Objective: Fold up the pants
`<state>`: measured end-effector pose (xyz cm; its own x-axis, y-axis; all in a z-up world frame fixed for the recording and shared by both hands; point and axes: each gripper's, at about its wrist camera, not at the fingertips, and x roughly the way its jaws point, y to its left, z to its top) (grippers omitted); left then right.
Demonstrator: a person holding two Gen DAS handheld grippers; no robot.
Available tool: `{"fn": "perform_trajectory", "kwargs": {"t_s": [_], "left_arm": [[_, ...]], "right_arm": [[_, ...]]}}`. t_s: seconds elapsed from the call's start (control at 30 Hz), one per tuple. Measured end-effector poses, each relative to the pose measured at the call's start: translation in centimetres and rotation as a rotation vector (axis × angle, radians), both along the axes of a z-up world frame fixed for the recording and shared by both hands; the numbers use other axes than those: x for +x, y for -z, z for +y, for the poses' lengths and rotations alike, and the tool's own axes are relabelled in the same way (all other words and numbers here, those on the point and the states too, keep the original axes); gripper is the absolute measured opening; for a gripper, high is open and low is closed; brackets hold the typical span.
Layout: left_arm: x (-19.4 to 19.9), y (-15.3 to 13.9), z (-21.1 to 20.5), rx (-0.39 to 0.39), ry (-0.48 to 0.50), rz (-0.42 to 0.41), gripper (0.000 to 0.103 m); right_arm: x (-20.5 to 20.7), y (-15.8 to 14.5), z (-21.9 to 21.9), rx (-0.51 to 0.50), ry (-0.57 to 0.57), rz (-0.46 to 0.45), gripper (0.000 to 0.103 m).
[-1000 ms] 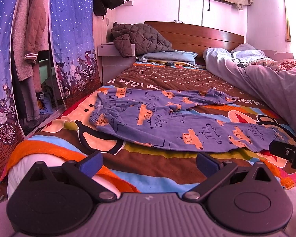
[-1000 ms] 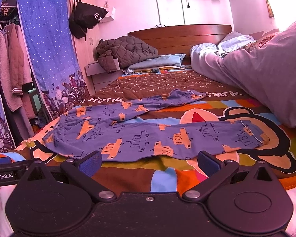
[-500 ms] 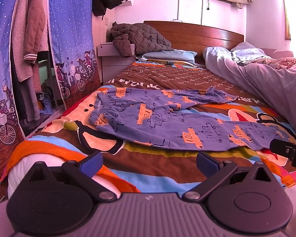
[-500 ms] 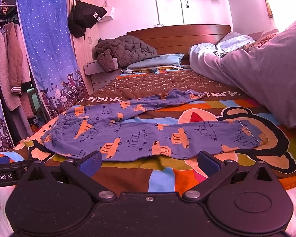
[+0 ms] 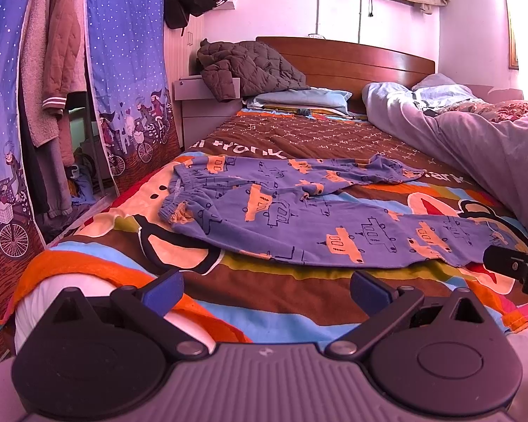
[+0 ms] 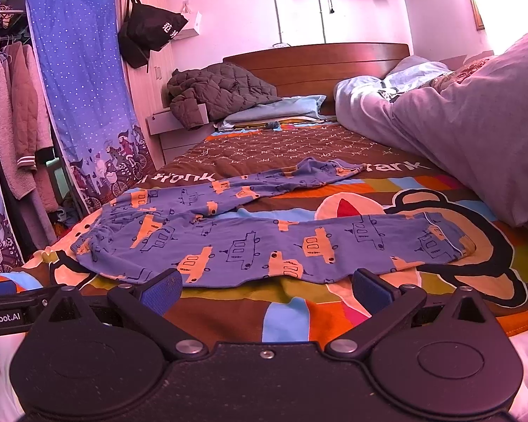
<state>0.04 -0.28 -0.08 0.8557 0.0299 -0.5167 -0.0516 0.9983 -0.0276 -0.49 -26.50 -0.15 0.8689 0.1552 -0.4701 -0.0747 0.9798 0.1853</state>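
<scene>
From the left wrist, the left gripper hangs spread and empty short of the pants, spread on the bedspread; pinching could catch it too. From the right wrist, the right gripper is likewise splayed (the far leg lies splayed, inviting a crooked fold).

Each claw has a ribbed body, silver pivot screws, and blue pads.

A home bedroom is showing here. A wooden headboard is standing at upper centre, bedding is lying at right, and coats are hanging at upper left
</scene>
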Motion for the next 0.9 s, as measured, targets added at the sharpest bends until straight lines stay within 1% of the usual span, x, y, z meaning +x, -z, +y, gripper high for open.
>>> {"fn": "perform_trajectory", "kwargs": {"t_s": [0.47,0.63,0.9], "left_arm": [[-0.05,0.13,0.05,0.008,-0.002,0.002,0.103],[-0.31,0.14,0.69,-0.009,-0.009,0.002,0.103],[-0.35,0.09,0.83,-0.006,-0.009,0.004,0.103]], "right_arm": [[0.11,0.25,-0.36,-0.002,0.006,0.008,0.103],[0.31,0.44,-0.35,-0.008,0.018,0.018,0.102],[0.17,0.44,-0.24,-0.019,0.024,0.02,0.103]]}}
